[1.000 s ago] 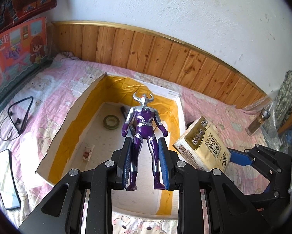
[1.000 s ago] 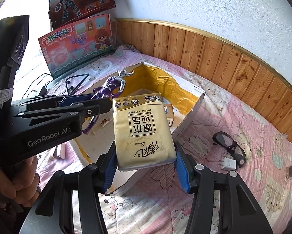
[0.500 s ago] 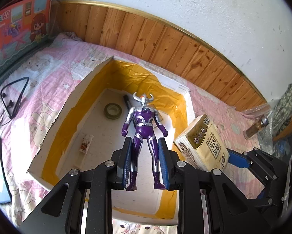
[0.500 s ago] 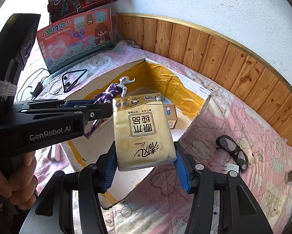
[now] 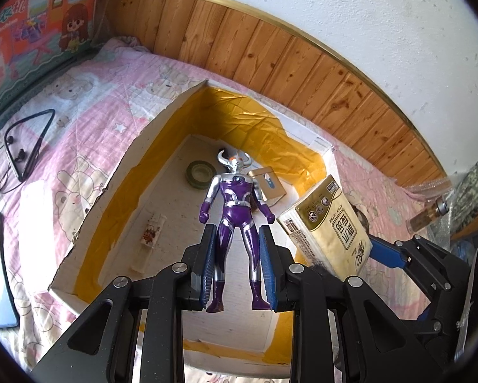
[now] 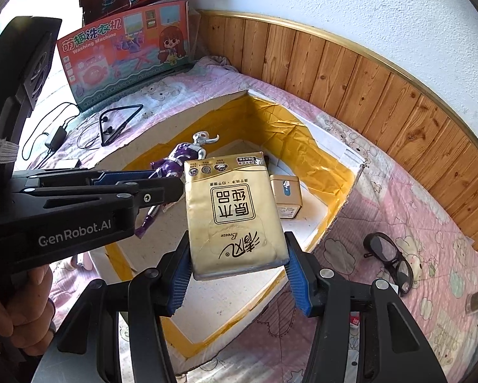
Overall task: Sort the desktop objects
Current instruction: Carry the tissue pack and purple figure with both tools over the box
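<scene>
Toy figure [image 5: 235, 220]: purple and silver, clamped at the legs between the left gripper [image 5: 237, 265] pads, head pointing away, held above the open box [image 5: 162, 127].
Tissue pack [image 6: 235, 214]: gold, pinched at its near end by the right gripper [image 6: 239, 274], hanging over the box's near right side.
Box: yellow-taped walls; tape roll [image 5: 200, 174], small carton [image 6: 285, 198] and a sachet [image 5: 149, 233] on its floor.
Bedspread [image 6: 414, 207]: pink; glasses [image 6: 387, 257] right of the box, neckband earphones [image 5: 25, 146] to its left.
</scene>
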`<move>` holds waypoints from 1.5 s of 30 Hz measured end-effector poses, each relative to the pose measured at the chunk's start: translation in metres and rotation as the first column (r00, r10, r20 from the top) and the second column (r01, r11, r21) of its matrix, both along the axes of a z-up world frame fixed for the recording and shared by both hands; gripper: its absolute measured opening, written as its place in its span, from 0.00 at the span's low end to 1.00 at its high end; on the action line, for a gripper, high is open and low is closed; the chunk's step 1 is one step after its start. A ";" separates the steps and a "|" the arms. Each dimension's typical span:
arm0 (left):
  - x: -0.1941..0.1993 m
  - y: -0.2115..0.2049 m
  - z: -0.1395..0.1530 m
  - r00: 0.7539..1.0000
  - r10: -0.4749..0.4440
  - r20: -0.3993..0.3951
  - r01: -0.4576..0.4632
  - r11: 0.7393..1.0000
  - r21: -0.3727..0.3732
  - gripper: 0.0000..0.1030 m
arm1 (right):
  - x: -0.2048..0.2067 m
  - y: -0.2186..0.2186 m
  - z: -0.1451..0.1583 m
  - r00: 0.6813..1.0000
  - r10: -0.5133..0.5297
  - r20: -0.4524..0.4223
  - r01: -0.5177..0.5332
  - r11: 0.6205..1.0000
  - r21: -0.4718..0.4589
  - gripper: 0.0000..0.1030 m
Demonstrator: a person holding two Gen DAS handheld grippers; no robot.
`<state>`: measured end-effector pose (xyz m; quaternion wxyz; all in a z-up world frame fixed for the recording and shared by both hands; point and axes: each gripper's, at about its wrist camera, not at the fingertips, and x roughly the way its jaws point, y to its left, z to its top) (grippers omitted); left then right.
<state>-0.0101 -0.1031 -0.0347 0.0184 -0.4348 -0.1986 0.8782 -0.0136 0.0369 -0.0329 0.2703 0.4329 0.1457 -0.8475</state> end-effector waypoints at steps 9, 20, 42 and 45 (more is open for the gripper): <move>-0.009 -0.007 -0.011 0.999 0.015 0.047 -0.016 1.000 0.018 0.26 | -0.017 -0.006 -0.011 1.000 0.009 0.024 -0.010 0.999 0.047 0.53; -0.019 -0.018 -0.026 0.994 0.015 0.106 -0.027 0.993 0.112 0.26 | -0.038 -0.018 -0.024 0.995 0.039 0.088 -0.046 0.996 0.074 0.53; -0.035 -0.008 -0.054 0.973 -0.061 0.222 0.052 0.998 0.044 0.26 | -0.064 -0.039 -0.061 0.954 0.168 0.249 -0.227 0.946 0.233 0.53; -0.038 -0.006 -0.057 0.969 -0.073 0.236 0.071 0.997 0.016 0.26 | -0.065 -0.044 -0.065 0.946 0.194 0.261 -0.264 0.925 0.271 0.53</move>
